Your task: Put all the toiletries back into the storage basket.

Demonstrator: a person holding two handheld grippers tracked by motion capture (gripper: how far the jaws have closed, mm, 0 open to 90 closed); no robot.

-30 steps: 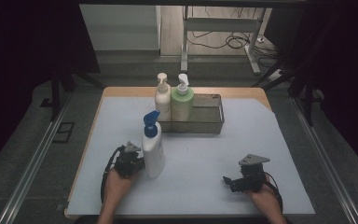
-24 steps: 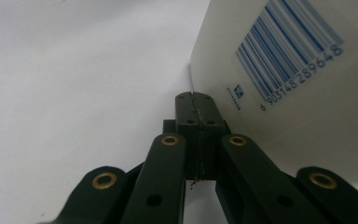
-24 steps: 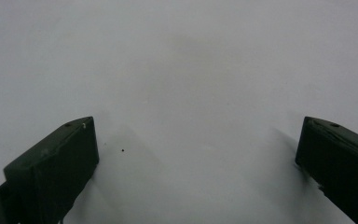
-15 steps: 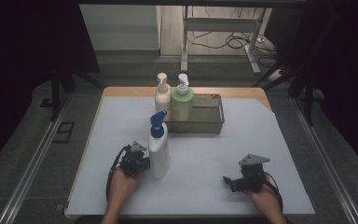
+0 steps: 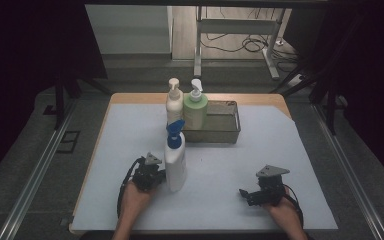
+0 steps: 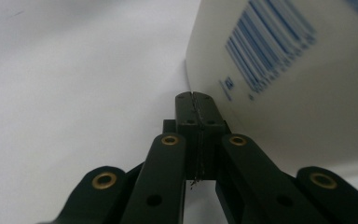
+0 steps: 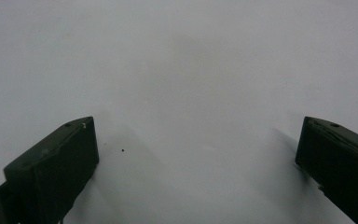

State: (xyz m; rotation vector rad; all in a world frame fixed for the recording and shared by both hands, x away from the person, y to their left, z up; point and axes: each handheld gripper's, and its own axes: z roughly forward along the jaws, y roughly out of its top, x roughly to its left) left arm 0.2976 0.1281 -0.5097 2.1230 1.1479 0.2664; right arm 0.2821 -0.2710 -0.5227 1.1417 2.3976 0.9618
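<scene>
A white pump bottle [image 5: 176,162] with a blue pump head stands upright on the white mat at the front left. My left gripper [image 5: 160,176] lies just to its left, shut with nothing between its jaws. In the left gripper view the closed tips [image 6: 196,100] rest against the bottle's lower side [image 6: 279,84], below its blue barcode. My right gripper [image 5: 246,194] rests on the mat at the front right, open. Its fingers [image 7: 56,163] stand wide apart over bare mat.
A grey metal tray [image 5: 227,134] sits at the middle back of the mat [image 5: 125,135]. A green pump bottle [image 5: 195,111] stands in its left end. A cream pump bottle [image 5: 174,104] stands beside that; whether inside the tray I cannot tell. Dark floor surrounds the table.
The white bottle and my left gripper have shifted together to the right and a little toward the front edge. The right gripper has stayed still.
</scene>
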